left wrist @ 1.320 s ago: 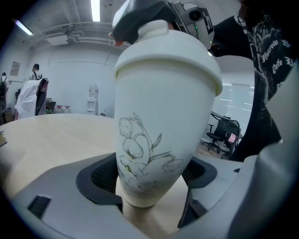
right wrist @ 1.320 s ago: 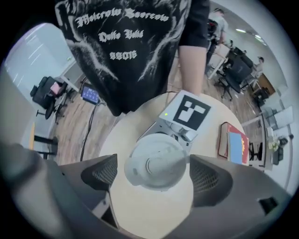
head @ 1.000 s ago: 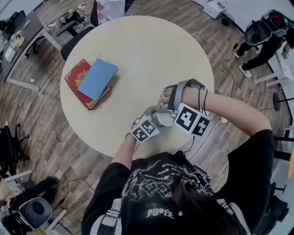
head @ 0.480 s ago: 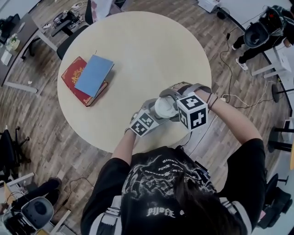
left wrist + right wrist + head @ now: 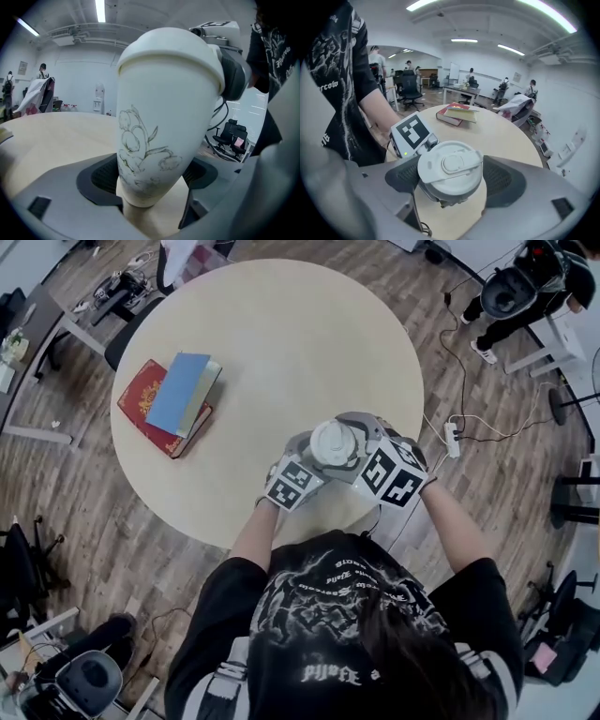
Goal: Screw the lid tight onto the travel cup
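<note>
Left tongs point(image 5: 153, 180) tight on smooth, tapered, flower-printed travel cup point(image 5: 164, 117); right tongs point(image 5: 452, 178) tight round its round white lid point(image 5: 450, 161)

One cup point(image 5: 159, 117), one lid point(image 5: 449, 164), two books point(image 5: 183, 390), one round table point(image 5: 281, 343).

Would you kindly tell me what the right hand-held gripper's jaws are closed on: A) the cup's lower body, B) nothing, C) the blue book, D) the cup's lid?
D: the right hand-held gripper presses both sides of the white lid, while the left hand-held gripper clamps the cup lower down.
</note>
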A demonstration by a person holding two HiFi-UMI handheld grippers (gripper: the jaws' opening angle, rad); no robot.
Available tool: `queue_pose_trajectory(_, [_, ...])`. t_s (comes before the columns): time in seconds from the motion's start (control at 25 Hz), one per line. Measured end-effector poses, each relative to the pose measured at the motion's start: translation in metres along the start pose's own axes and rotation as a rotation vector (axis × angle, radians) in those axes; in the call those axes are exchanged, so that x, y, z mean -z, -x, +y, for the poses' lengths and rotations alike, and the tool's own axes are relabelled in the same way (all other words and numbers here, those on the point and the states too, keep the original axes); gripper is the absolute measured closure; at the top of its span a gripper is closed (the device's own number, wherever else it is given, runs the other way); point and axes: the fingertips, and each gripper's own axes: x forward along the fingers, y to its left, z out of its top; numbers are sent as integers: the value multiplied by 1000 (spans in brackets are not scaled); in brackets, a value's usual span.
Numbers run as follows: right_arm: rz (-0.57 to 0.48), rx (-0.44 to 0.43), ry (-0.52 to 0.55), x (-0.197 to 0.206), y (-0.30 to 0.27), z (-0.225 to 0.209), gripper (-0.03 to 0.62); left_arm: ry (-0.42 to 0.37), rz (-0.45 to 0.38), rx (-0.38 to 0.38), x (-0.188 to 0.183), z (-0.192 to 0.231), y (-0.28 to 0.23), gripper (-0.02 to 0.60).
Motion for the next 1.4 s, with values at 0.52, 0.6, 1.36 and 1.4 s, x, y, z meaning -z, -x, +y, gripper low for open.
queue_pose_trajectory(0.52, [-110,149,-217,1,0,0,179,7,-13,-34,3,1,0,170])
queue_pose_trajectory(0.6, [-117,118,-169,-5,3,3,127,7,-11,-33,2,1,0,170])
queue_pose_trajectory(1.36, [215,-406,909,7,25,11,92,4,15,15,4,1,-5,170])
queue_pose_trajectory(1.4, [239,-425,977,9,25,9,97,3,18,16,4,1,-6,170])
